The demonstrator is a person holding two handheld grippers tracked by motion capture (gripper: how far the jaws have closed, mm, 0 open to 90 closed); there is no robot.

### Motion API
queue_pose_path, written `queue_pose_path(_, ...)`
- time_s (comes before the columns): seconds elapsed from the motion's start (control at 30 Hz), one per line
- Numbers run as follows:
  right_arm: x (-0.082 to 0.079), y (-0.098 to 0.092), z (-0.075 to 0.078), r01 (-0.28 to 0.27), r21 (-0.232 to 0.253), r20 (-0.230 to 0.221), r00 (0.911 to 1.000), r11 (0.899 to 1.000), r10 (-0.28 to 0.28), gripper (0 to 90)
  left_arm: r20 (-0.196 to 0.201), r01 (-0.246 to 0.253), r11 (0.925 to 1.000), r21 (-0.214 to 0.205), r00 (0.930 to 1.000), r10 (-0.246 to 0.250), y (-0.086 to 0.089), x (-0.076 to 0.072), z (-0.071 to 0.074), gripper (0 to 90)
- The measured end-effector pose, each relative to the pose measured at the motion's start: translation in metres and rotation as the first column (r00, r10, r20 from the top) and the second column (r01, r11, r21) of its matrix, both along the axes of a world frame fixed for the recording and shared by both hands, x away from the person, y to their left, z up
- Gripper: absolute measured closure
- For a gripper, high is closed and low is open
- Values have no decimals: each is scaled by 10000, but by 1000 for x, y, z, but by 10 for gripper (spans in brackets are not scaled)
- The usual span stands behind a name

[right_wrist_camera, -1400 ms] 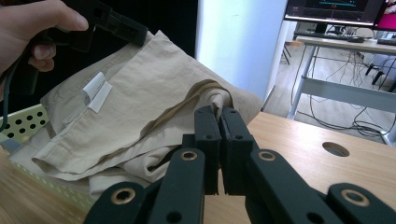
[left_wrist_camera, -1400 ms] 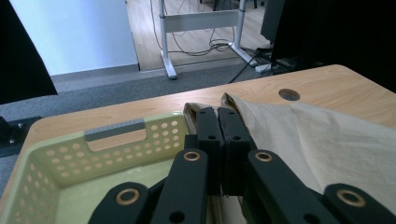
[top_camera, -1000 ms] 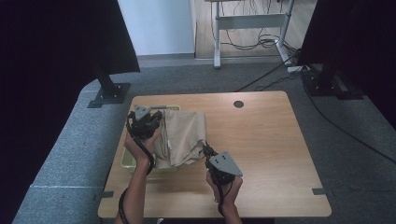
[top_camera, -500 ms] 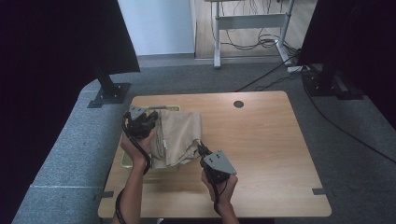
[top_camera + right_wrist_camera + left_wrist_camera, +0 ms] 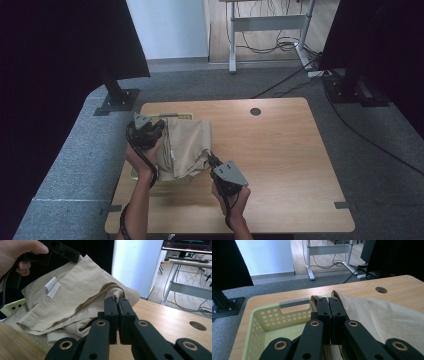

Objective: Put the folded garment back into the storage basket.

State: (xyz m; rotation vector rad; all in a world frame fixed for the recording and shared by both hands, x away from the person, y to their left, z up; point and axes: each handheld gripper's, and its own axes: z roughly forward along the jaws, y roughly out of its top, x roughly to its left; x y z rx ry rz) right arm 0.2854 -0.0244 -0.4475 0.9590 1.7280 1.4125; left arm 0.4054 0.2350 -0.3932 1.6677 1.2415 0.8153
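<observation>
A beige garment (image 5: 185, 147) hangs bunched over a pale green perforated basket (image 5: 184, 117) at the table's left side. My left gripper (image 5: 161, 125) is shut on the garment's upper edge above the basket; in the left gripper view the jaws (image 5: 329, 303) pinch the cloth (image 5: 382, 317) beside the basket's handle slot (image 5: 294, 303). My right gripper (image 5: 210, 157) is shut on a fold at the garment's right edge; the right gripper view shows the jaws (image 5: 117, 300) closed on the cloth (image 5: 75, 290), which bears a white label (image 5: 52, 287). The left hand and gripper (image 5: 58, 250) hold the top corner.
The wooden table (image 5: 280, 150) has a round cable hole (image 5: 255, 111) near its far edge and bare surface to the right of the garment. Black stands (image 5: 117, 97) flank the table on grey carpet. A desk frame with cables (image 5: 265, 30) stands beyond.
Little differs: the right gripper and the garment's right edge have edged slightly leftward. Both grips hold as before.
</observation>
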Motion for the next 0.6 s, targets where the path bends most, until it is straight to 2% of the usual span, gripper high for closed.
queue_pose_path(0.6, 7, 14, -3, -203, 9, -119, 9997, 9998, 204, 868, -59, -167, 9999, 17, 9998, 167, 13, 1, 0, 886)
